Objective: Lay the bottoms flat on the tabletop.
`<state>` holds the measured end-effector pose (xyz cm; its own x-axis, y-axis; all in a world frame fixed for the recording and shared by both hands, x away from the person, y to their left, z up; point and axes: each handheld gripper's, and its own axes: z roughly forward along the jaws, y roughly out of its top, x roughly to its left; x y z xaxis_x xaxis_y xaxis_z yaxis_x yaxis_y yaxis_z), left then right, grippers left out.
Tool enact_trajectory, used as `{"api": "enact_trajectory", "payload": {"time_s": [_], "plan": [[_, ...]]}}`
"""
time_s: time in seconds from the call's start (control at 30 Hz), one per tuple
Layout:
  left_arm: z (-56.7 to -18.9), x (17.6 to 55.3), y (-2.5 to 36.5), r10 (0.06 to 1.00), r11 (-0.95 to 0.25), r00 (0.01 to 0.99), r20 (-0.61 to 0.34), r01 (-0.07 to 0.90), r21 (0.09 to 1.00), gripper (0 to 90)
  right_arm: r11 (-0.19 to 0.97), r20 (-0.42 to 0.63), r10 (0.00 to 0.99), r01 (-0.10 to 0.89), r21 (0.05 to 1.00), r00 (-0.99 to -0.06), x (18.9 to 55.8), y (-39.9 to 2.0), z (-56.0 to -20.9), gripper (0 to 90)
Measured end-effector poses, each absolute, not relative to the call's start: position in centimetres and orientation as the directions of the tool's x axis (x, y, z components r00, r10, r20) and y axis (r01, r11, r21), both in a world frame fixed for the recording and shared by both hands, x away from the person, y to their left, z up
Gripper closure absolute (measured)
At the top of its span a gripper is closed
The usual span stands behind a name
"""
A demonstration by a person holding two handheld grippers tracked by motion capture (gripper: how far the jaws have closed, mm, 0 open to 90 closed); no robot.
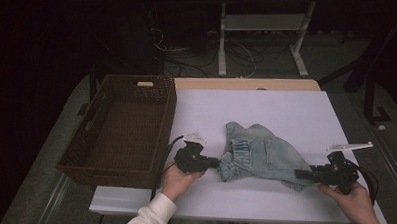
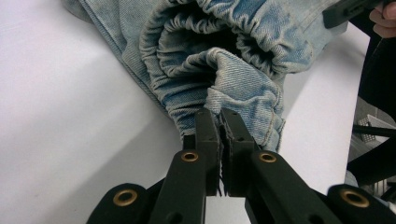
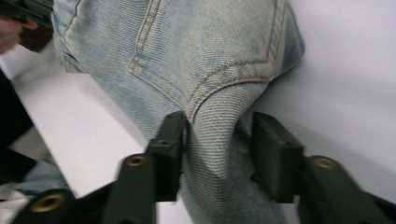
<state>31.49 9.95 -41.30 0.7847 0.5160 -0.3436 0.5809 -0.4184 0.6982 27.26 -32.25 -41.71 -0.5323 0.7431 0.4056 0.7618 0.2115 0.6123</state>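
Your left gripper (image 2: 219,135) has its fingers clenched on the denim shorts' (image 1: 260,154) waistband. Right gripper (image 3: 217,154) fingers are released around a fold. Next, pinch it.

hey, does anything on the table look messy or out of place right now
The jeans lie crumpled rather than flat, the elastic waistband bunched into folds where the left gripper pinches it. The right gripper has its jaws apart around a raised ridge of denim. The wicker basket overhangs the table's left edge.
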Motion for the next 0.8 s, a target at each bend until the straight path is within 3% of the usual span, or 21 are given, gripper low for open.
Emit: {"api": "enact_trajectory", "payload": {"time_s": [0.1, 0.33, 0.6, 0.8], "plan": [[-41.4, 31.6, 10.0, 0.515, -0.413, 0.783, -0.35, 0.584, 0.699, 86.5, 0.223, 0.374, 0.748, 0.739, 0.636, -0.548, 27.1, -32.4, -41.0, 38.4], [-41.5, 31.8, 10.0, 0.507, -0.41, 0.783, -0.361, 0.587, 0.698, 86.5, 0.225, 0.323, 0.733, 0.661, 0.716, -0.598, 26.8, -32.2, -38.7, 25.1], [-41.5, 31.8, 10.0, 0.502, -0.405, 0.783, -0.367, 0.588, 0.7, 86.4, 0.265, 0.323, 0.656, 0.609, 0.748, -0.682, 27.4, -29.2, -37.7, 14.7], [-41.5, 31.9, 10.0, 0.498, -0.402, 0.784, -0.369, 0.586, 0.703, 86.4, 0.335, 0.278, 0.598, 0.55, 0.765, -0.752, 27.9, -25.9, -37.4, 13.8]]}}
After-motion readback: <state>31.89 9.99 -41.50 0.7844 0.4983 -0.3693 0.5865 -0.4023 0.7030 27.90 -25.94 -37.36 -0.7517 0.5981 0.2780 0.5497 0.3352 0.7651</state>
